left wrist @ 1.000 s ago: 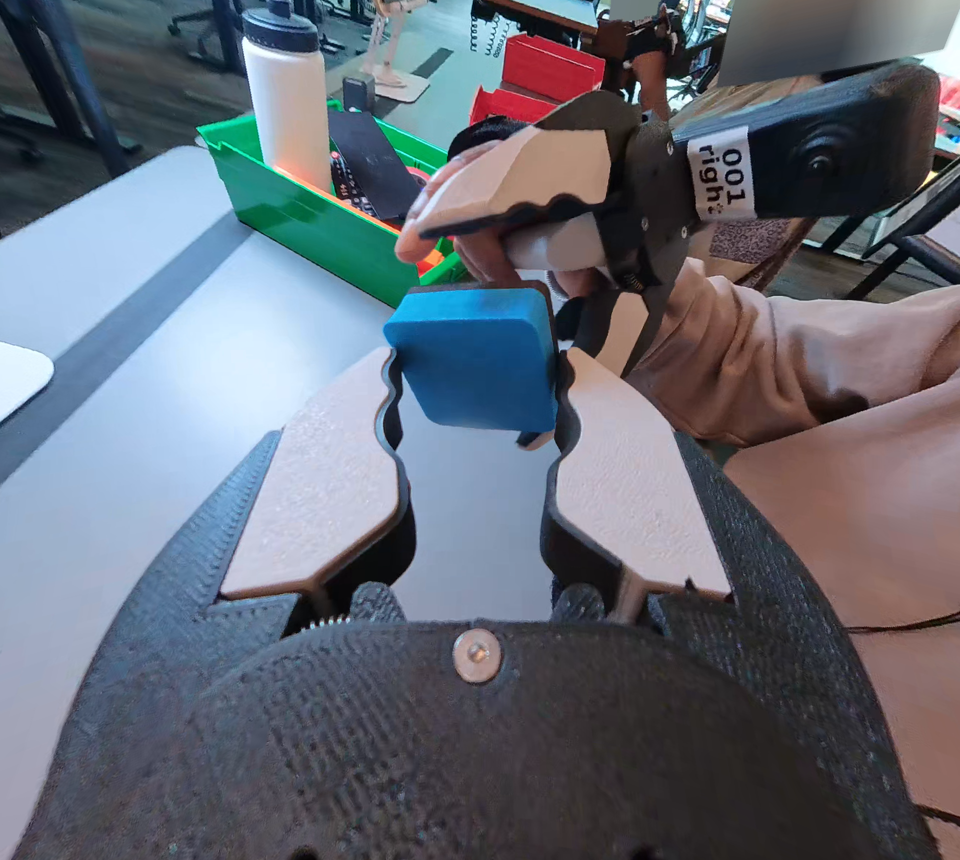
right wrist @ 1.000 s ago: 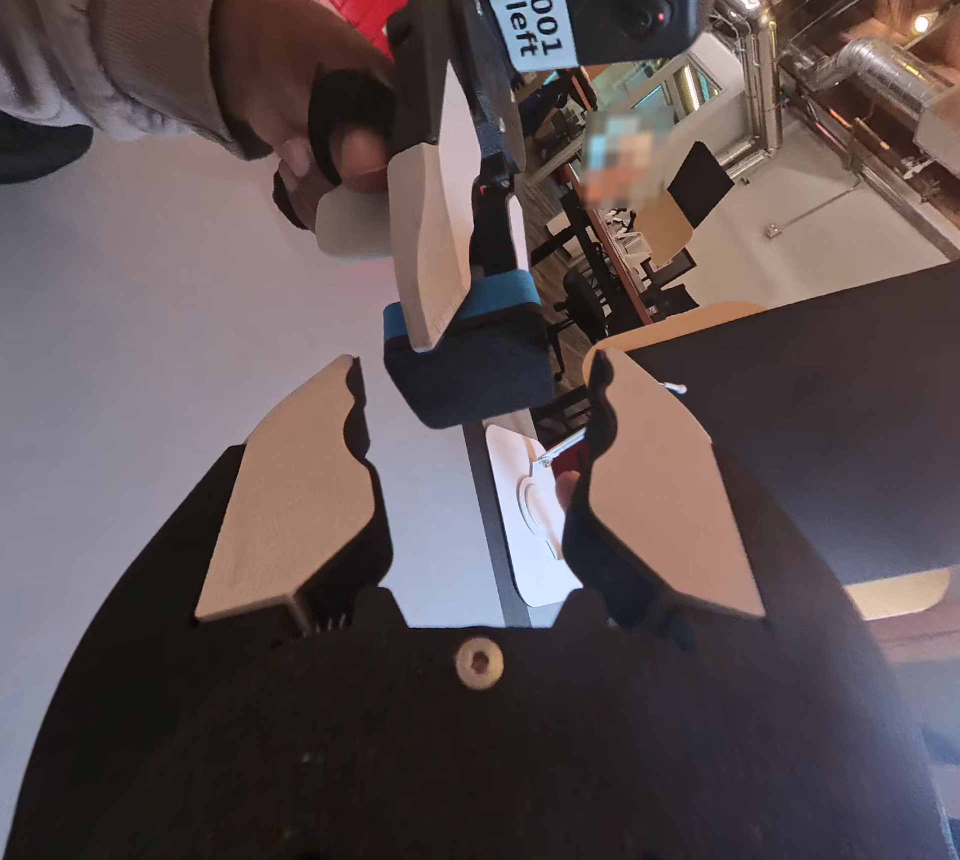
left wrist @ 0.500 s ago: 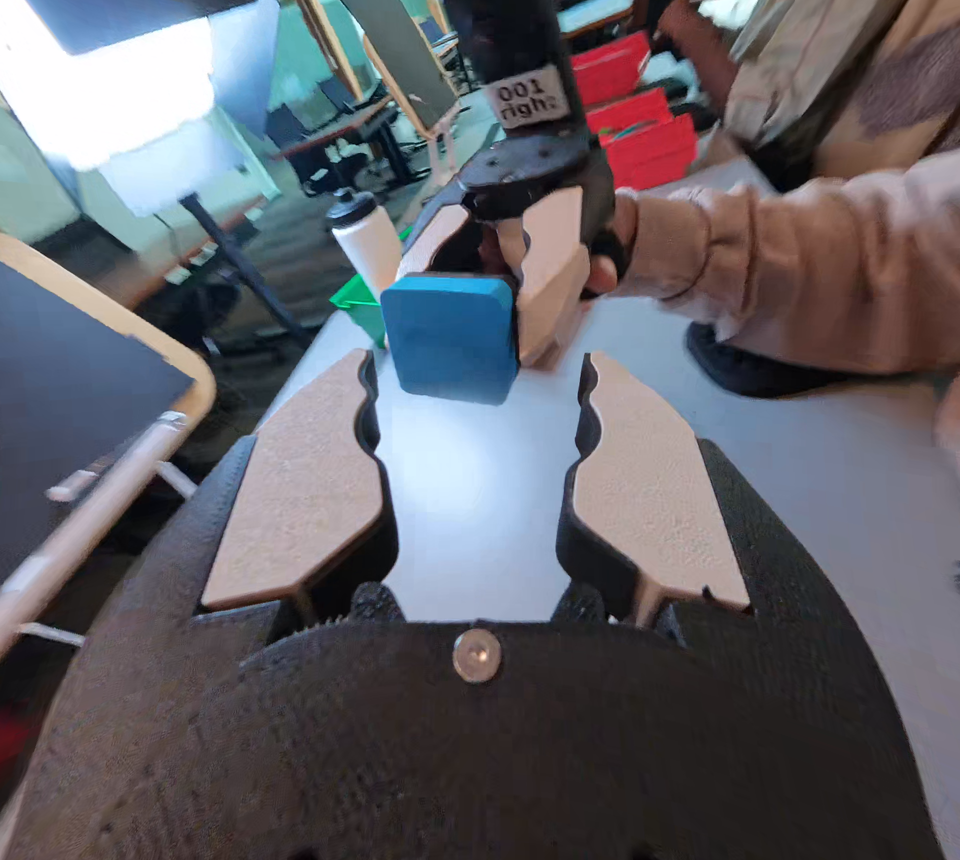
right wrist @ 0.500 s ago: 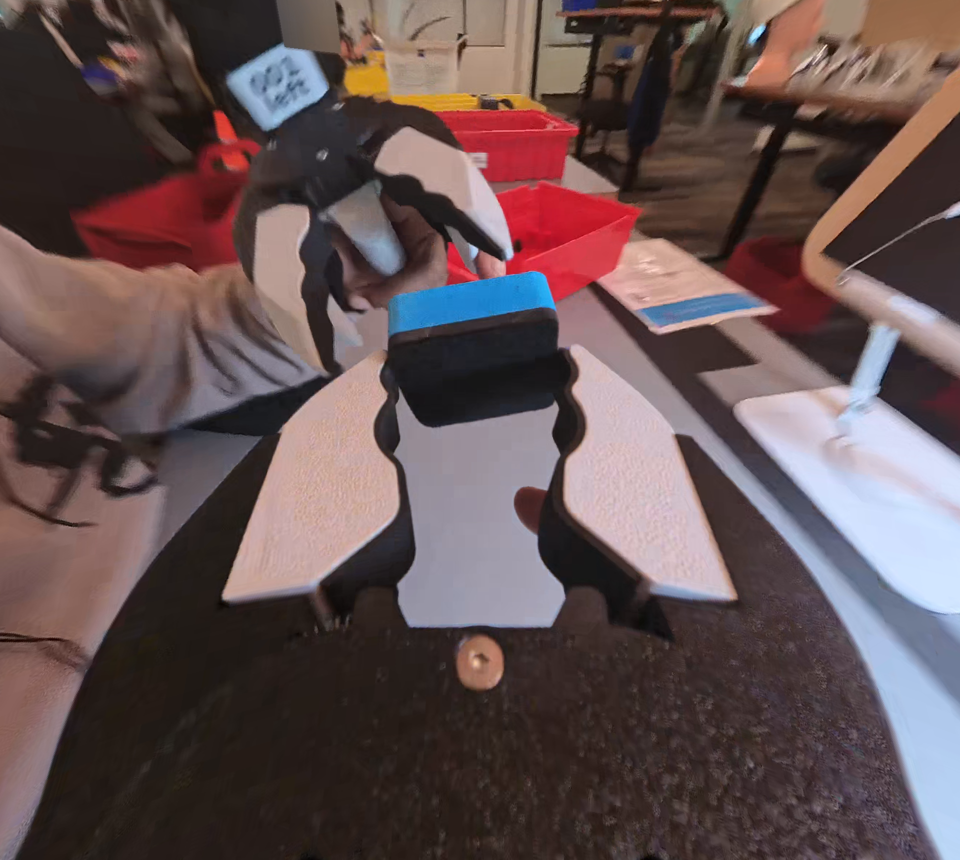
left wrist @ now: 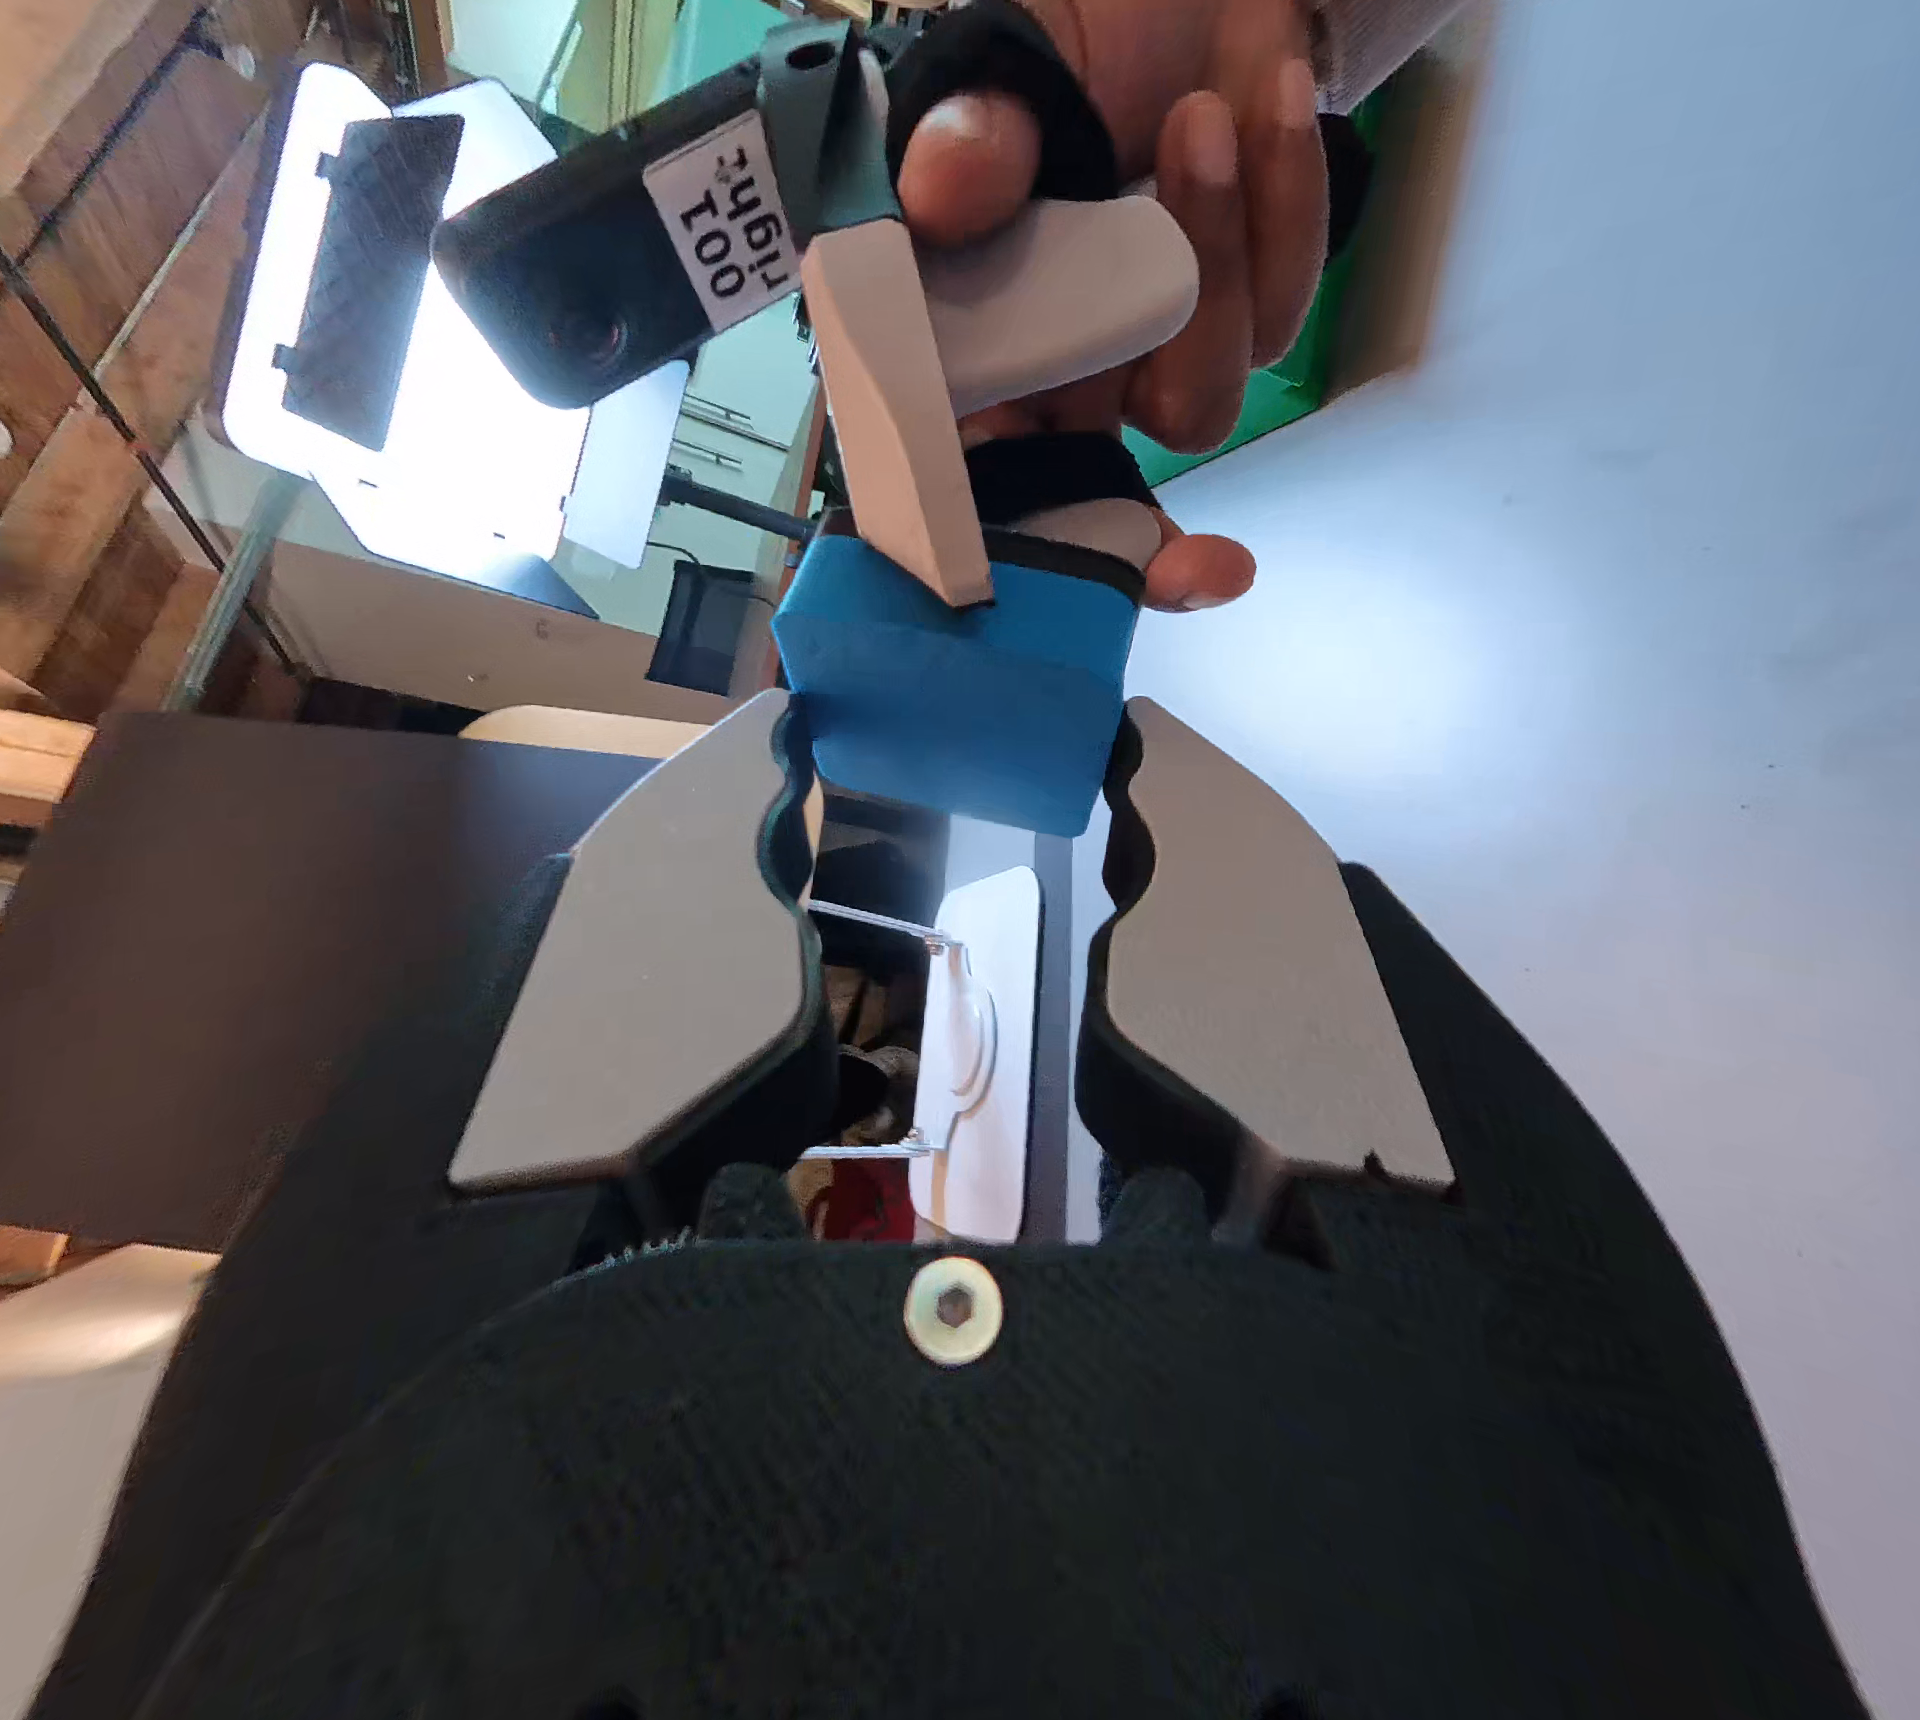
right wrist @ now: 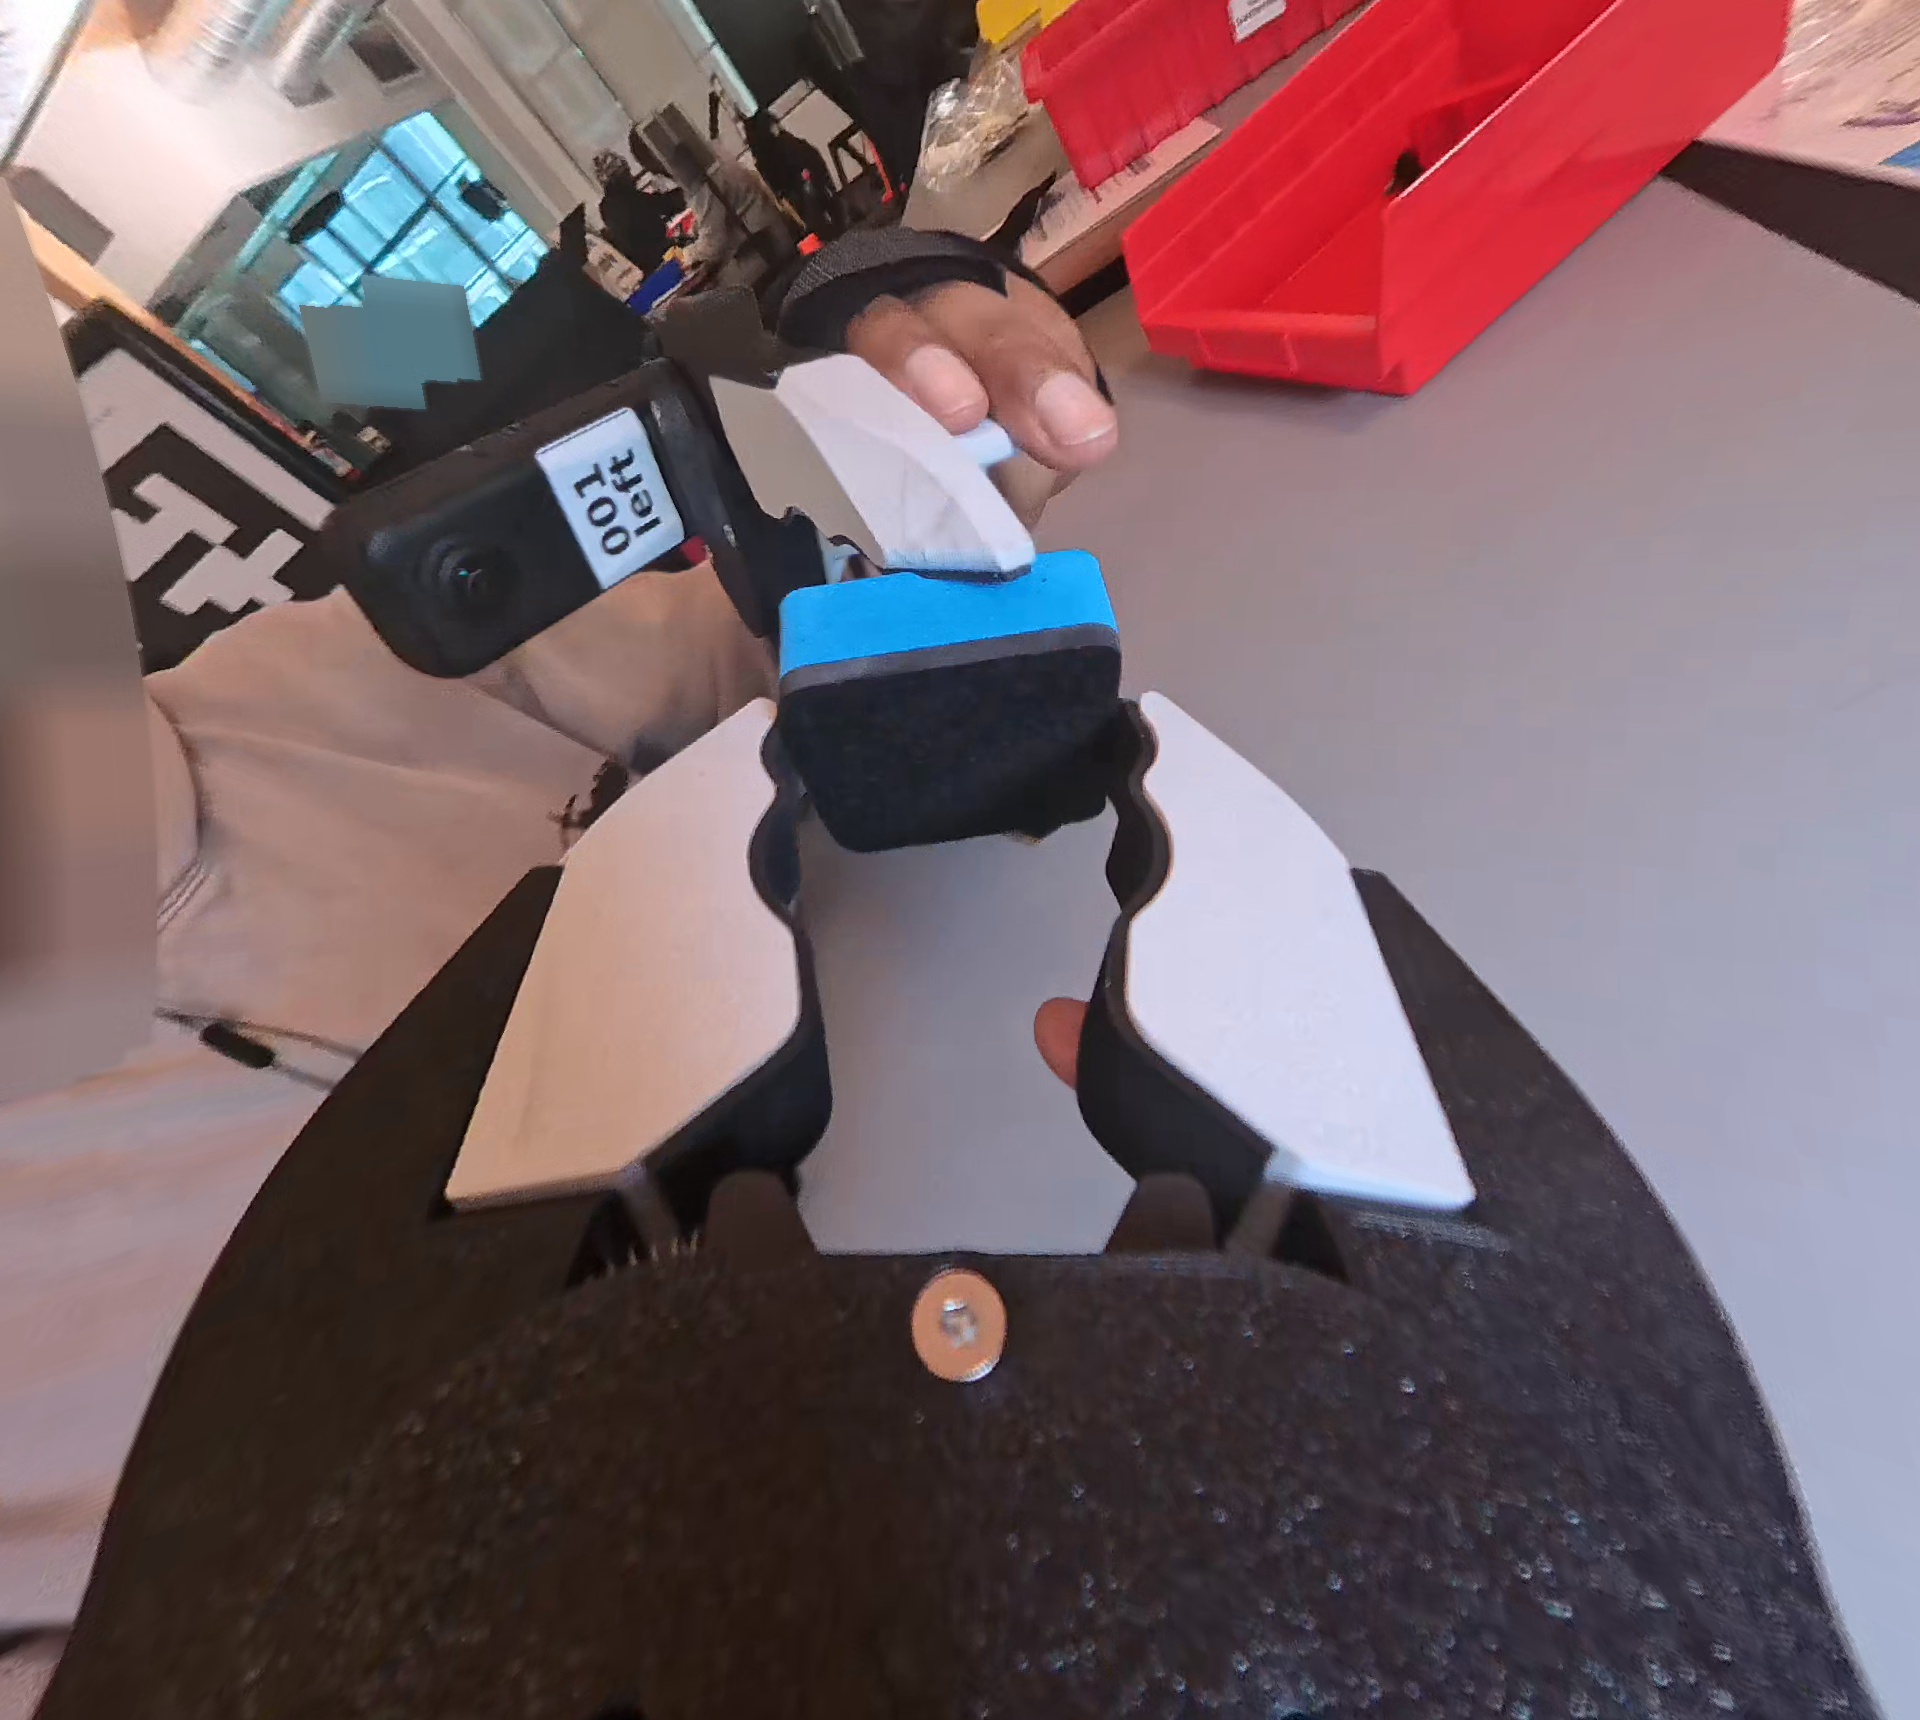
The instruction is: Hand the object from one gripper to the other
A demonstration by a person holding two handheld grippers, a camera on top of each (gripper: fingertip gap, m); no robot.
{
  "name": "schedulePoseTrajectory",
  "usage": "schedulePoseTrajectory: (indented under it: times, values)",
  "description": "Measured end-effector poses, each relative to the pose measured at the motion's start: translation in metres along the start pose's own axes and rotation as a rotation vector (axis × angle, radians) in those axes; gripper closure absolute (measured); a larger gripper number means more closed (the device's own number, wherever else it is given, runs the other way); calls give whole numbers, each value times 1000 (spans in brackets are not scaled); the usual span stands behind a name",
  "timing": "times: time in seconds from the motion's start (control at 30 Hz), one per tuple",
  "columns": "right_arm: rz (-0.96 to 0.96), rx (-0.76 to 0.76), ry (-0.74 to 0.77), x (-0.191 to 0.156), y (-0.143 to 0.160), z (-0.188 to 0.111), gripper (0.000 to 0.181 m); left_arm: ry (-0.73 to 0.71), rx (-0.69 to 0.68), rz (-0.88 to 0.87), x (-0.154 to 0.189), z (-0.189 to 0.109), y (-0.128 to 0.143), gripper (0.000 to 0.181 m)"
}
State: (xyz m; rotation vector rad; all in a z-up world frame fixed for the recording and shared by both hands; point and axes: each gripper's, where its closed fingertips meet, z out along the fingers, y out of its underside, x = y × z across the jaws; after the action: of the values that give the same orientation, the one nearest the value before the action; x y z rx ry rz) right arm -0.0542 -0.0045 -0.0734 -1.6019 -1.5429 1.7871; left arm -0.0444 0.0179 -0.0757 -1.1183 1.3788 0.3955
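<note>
Right now both grippers have the blue block (left wrist: 951,714) at the same time, up in the air above the grey table (right wrist: 1507,631). The block is blue on one side and has a black fuzzy pad on the other, like a board eraser. In the left wrist view, the left gripper (left wrist: 956,725) has its two jaws pressed on the block's left and right sides, at the very tips. In the right wrist view, the right gripper (right wrist: 951,725) pinches the block the same way, on its two sides, with the black pad facing the camera. Each gripper also shows in the other one's view, with a finger lying flat against the block's far face. So the hand-over looks about half done. I think one gripper needs to let go and pull away next, but I cannot tell which one. Far off on the right sits a red bin (right wrist: 1455,143), not in the way.
</note>
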Motion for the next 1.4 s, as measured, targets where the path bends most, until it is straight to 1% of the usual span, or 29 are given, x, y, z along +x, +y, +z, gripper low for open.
schedulePoseTrajectory:
  times: [0.03, 0.07, 0.1, 0.2, 0.27, 0.33, 0.43, 0.5, 0.53, 0.6, 0.63, 0.67, 0.77, 0.87, 0.97, 1.07, 1.2, 1.3, 1.4]
  values:
    - [-31, 28, 41, 4, -5, -1, 125, 12, -3, -40, -1, 0, 3, 127]
    - [-90, 63, 89, 7, -11, -4, 121, 28, 3, -110, -3, 0, 5, 127]
    - [-161, 105, 127, 7, -19, -8, 110, 41, 29, -203, -7, -1, 6, 127]
    - [-433, 189, 227, -7, -37, -23, 102, 169, 75, -561, -16, -5, 15, 126]
    - [-643, 176, 337, -12, -40, -27, 102, 272, 161, -792, -22, -12, 10, 126]
    - [-835, 136, 443, -14, -39, -26, 103, 380, 201, -957, -22, -16, 6, 126]
    - [-1065, 95, 515, -22, -36, -14, 105, 555, 249, -1131, -16, -23, -5, 127]
    - [-1146, 15, 550, -21, -28, -3, 103, 663, 288, -1208, -12, -28, -15, 127]
    - [-1181, -28, 569, -19, -24, 2, 103, 699, 285, -1231, -10, -30, -18, 127]
    - [-1212, -87, 614, -12, -19, 8, 102, 728, 278, -1231, -6, -30, -22, 127]
    - [-1217, -86, 632, -10, -20, 9, 106, 732, 260, -1225, -3, -30, -22, 127]
    - [-1204, -76, 634, -9, -21, 9, 112, 730, 246, -1216, -1, -29, -21, 127]
    - [-1144, -37, 607, -9, -23, 7, 112, 723, 254, -1247, -4, -28, -22, 127]
    - [-1087, 2, 588, -10, -27, 4, 113, 694, 288, -1243, -8, -27, -22, 126]
    - [-962, 103, 520, -15, -36, -6, 113, 556, 345, -1131, -22, -30, -23, 120]
    - [-769, 207, 406, -21, -46, -18, 114, 408, 329, -983, -35, -35, -23, 116]
    - [-571, 267, 278, -26, -50, -25, 113, 230, 277, -769, -44, -37, -27, 116]
    - [-436, 278, 202, -27, -51, -26, 114, 143, 208, -627, -43, -33, -27, 117]
    - [-305, 289, 102, -28, -50, -27, 114, 119, 177, -574, -38, -28, -27, 117]
